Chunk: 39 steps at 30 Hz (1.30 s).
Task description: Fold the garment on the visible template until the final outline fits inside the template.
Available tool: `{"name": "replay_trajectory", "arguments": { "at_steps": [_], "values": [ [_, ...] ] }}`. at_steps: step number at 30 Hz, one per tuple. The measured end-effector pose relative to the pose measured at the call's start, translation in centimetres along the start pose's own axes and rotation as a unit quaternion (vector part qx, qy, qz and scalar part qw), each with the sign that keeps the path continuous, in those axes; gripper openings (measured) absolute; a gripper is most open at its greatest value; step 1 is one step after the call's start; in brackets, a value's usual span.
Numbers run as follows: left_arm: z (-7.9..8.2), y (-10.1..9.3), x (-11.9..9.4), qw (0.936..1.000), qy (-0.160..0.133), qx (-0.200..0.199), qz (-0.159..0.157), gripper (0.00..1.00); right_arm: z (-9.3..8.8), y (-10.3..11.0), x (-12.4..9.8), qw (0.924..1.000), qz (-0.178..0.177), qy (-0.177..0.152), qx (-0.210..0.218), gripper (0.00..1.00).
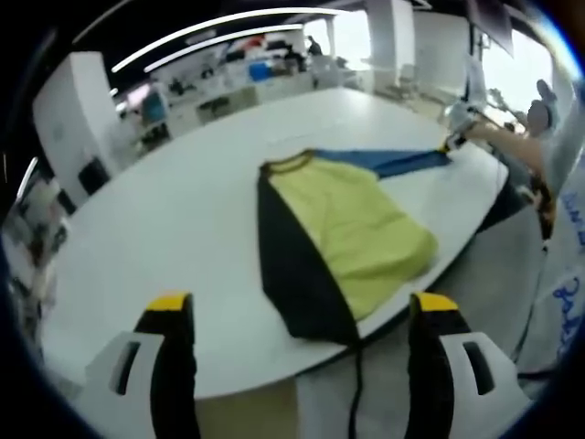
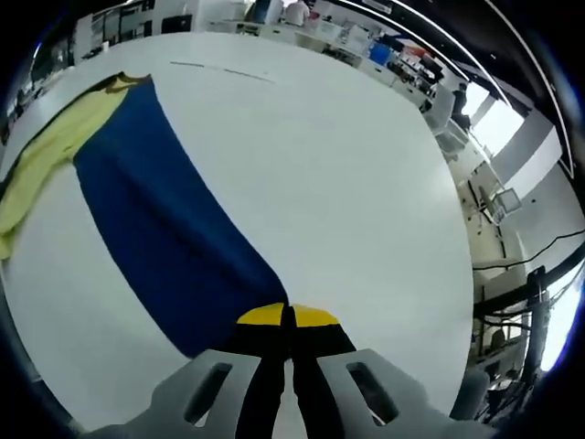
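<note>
On the white surface (image 1: pixel 183 201) in the left gripper view lies the garment (image 1: pixel 352 229), yellow-bodied with a dark sleeve toward the left tool (image 1: pixel 302 315), whose jaws stand wide and hold nothing; beyond the garment, the right tool (image 1: pixel 454 139) pulls its blue sleeve (image 1: pixel 393 162) outward. Beside the garment's yellow body in the right gripper view, the right tool (image 2: pixel 287 315) is pinched tight on the blue sleeve's (image 2: pixel 164 229) tip; pulling harder could drag the garment askew, or the cloth might slip free.
</note>
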<state>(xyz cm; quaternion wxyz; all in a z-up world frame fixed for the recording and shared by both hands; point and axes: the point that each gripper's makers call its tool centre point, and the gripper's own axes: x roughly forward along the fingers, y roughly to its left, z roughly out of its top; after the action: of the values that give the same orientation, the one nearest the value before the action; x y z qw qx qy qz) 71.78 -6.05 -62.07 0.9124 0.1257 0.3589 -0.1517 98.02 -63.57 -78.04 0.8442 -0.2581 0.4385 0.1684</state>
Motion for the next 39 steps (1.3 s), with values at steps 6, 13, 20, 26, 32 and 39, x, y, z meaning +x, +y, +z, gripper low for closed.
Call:
{"name": "replay_trajectory", "arguments": {
  "at_steps": [6,13,20,26,32,39],
  "values": [
    [-0.1,0.0,0.0,1.0000,0.001,-0.001,0.001,0.93,0.0,-0.1,0.0,1.0000,-0.002,-0.003,-0.003,0.01],
    [-0.2,0.2,-0.1,1.0000,-0.001,-0.002,0.003,0.93,0.1,-0.1,0.0,0.9999,-0.005,-0.007,-0.007,0.01],
    [-0.4,0.3,-0.3,0.9999,-0.004,-0.008,0.007,0.93,0.0,-0.2,0.1,1.0000,-0.006,-0.007,-0.001,0.02],
    [-0.5,0.1,-0.2,0.9999,-0.001,-0.010,0.004,0.93,-0.1,-0.3,0.0,0.9999,-0.005,-0.010,0.003,0.05],
    [-0.3,0.0,0.0,1.0000,-0.002,-0.006,0.001,0.92,0.4,-0.4,-0.2,0.9998,-0.003,-0.021,0.005,0.10],
    [-0.1,0.1,0.0,1.0000,-0.005,-0.003,-0.001,0.92,0.9,0.6,-1.8,0.9994,-0.010,-0.033,-0.003,0.17]
  ]
}}
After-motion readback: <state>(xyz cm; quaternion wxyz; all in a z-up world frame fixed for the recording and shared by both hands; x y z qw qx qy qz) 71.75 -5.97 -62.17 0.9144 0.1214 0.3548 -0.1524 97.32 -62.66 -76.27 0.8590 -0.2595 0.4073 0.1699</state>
